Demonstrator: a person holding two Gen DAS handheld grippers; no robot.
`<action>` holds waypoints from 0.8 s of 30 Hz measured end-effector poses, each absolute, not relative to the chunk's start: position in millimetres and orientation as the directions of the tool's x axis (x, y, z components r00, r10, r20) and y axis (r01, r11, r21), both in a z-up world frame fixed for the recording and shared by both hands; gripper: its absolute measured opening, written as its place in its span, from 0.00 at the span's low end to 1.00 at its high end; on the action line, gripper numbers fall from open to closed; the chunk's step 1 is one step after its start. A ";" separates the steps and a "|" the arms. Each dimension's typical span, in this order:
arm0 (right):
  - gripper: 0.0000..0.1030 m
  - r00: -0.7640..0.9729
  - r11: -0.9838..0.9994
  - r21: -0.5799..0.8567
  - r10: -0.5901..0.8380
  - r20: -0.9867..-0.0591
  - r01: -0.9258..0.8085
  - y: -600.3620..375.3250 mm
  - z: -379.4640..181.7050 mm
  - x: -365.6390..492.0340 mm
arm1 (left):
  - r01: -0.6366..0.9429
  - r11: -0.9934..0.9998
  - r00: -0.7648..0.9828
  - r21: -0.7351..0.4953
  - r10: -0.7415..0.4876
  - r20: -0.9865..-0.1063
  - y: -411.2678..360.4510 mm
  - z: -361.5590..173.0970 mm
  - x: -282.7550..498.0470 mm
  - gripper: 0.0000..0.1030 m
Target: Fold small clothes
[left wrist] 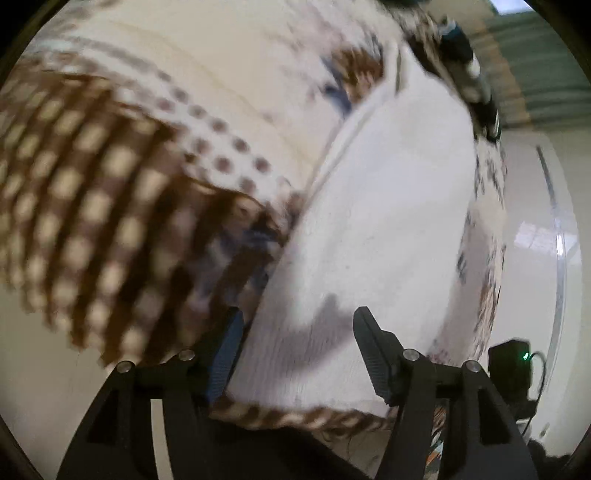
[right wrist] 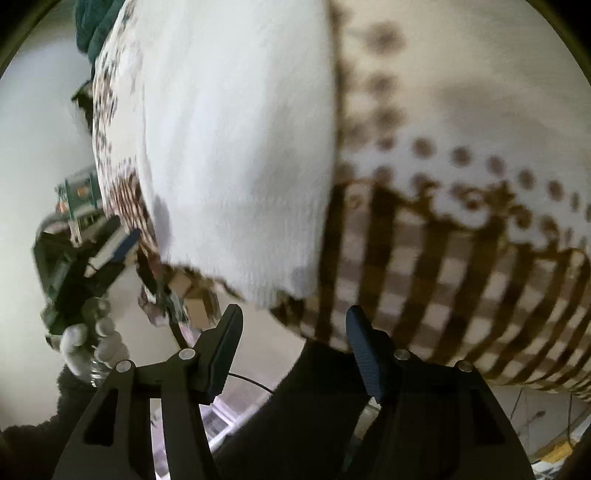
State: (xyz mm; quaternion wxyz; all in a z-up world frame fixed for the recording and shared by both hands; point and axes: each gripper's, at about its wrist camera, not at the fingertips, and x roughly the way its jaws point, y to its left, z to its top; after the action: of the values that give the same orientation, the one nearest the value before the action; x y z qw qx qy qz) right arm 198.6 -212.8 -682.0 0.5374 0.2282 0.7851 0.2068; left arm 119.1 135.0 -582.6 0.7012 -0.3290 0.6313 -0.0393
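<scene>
A white knitted garment (left wrist: 388,206) lies folded on a table covered by a cream cloth with brown checks and dots (left wrist: 92,206). My left gripper (left wrist: 297,332) is open, its fingers straddling the garment's near edge just above it. In the right wrist view the same white garment (right wrist: 236,147) fills the upper middle, its lower edge near the table's edge. My right gripper (right wrist: 293,328) is open and empty, just below the garment's lower corner. The left gripper, held by a gloved hand, shows at the left (right wrist: 85,266). Both views are blurred.
The checked tablecloth (right wrist: 461,266) hangs over the table's edge. A dark green cloth (right wrist: 96,22) lies at the far end. A black device with a green light (left wrist: 513,365) sits on the pale floor at the right. The person's dark trousers (right wrist: 310,417) are below.
</scene>
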 end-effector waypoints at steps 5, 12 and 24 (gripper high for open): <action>0.59 -0.252 0.744 0.618 0.668 -0.700 0.254 -213.7 -714.1 210.9 | -0.275 0.831 0.122 -0.484 -0.469 -0.875 107.6 -609.6 131.6 0.56; 0.14 -0.190 0.615 0.692 0.783 -0.592 0.378 -175.0 -734.1 192.9 | -0.289 0.810 0.154 -0.511 -0.487 -0.860 101.9 -579.0 121.1 0.11; 0.13 -0.014 0.567 0.796 0.816 -0.578 0.214 -187.4 -594.4 240.7 | -0.328 0.665 0.361 -0.671 -0.568 -0.740 121.4 -462.2 177.7 0.10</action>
State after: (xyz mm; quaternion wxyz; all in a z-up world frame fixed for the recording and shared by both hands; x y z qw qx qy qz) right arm 240.7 -187.4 -594.4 0.5851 0.3879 0.6640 0.2572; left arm 177.7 121.4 -462.2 0.7212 -0.4006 0.5590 -0.0831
